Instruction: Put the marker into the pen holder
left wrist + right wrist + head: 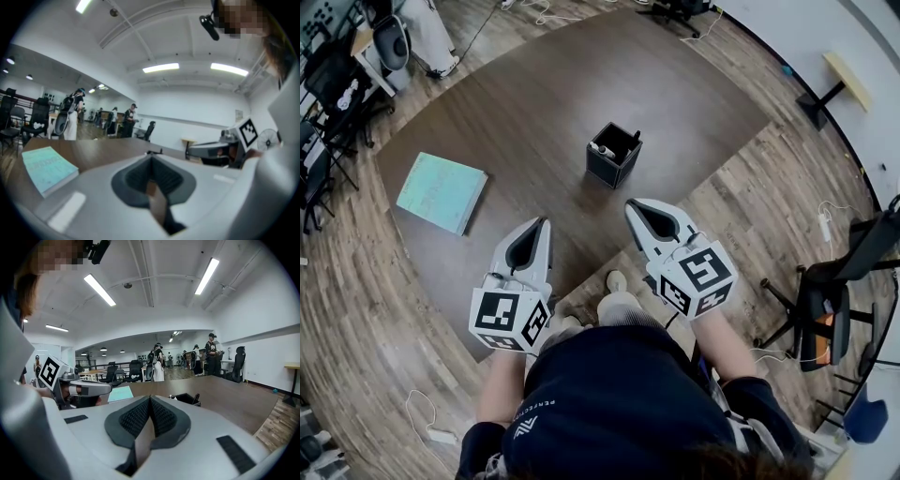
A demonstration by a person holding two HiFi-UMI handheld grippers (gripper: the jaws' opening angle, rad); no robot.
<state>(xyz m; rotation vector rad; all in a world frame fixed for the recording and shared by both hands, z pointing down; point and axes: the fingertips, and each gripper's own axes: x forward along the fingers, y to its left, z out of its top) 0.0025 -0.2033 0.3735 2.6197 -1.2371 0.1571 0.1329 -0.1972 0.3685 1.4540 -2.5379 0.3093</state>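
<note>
A black square pen holder [614, 156] stands on the dark brown table [544, 103], with a white-capped marker [602, 150] and a dark pen [635, 137] sticking out of it. Both grippers hover near the table's front edge, short of the holder. My left gripper [543, 223] is shut with nothing in it, its pads meeting at the tips [151, 157]. My right gripper [633, 205] is likewise shut and empty [150, 398]. The right gripper view shows the holder [186, 400] just past the jaws. Only the holder's top [154, 152] peeks over the jaws in the left gripper view.
A teal book [441, 192] lies on the table's left part [47, 168]. Office chairs [825, 300] stand on the wood floor at right, a small stool or bench [844, 80] far right. Desks, chairs and several people fill the room beyond.
</note>
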